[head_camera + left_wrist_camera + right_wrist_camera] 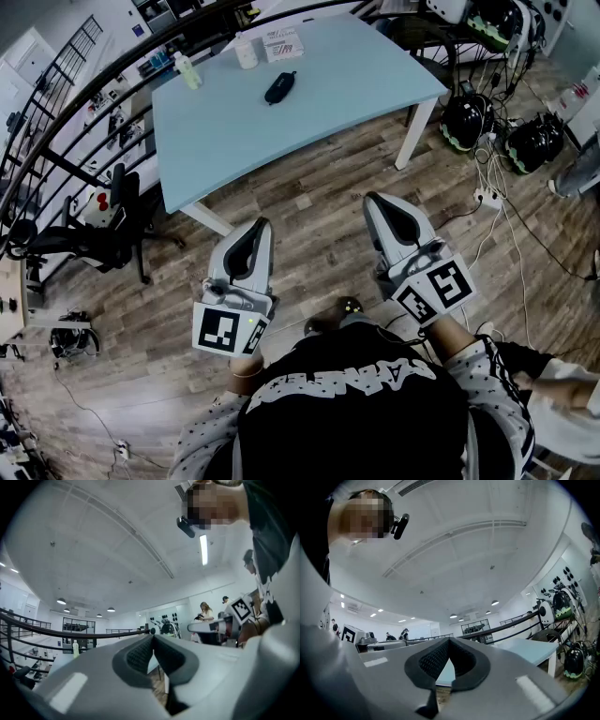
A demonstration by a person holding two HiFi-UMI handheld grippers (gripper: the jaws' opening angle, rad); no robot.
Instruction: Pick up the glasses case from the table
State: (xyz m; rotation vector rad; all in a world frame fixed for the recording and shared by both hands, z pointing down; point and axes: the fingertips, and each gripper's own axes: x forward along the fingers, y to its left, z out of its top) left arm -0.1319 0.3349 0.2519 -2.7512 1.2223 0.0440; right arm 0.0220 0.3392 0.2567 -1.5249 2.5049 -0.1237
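Note:
A black glasses case [280,86] lies on the light blue table [328,103], toward its far side. Both grippers are held well short of the table, over the wood floor in front of the person. My left gripper [260,225] is shut, its jaw tips meeting with nothing between them [153,638]. My right gripper [373,200] is shut too and empty [449,641]. Both point roughly level toward the table. The case does not show in either gripper view.
On the table's far edge stand a green bottle [187,70], a white container [246,51] and a printed packet [282,44]. A black railing [56,112] runs at left. An office chair [103,220] stands left of the table. Helmets and cables [502,141] lie at right.

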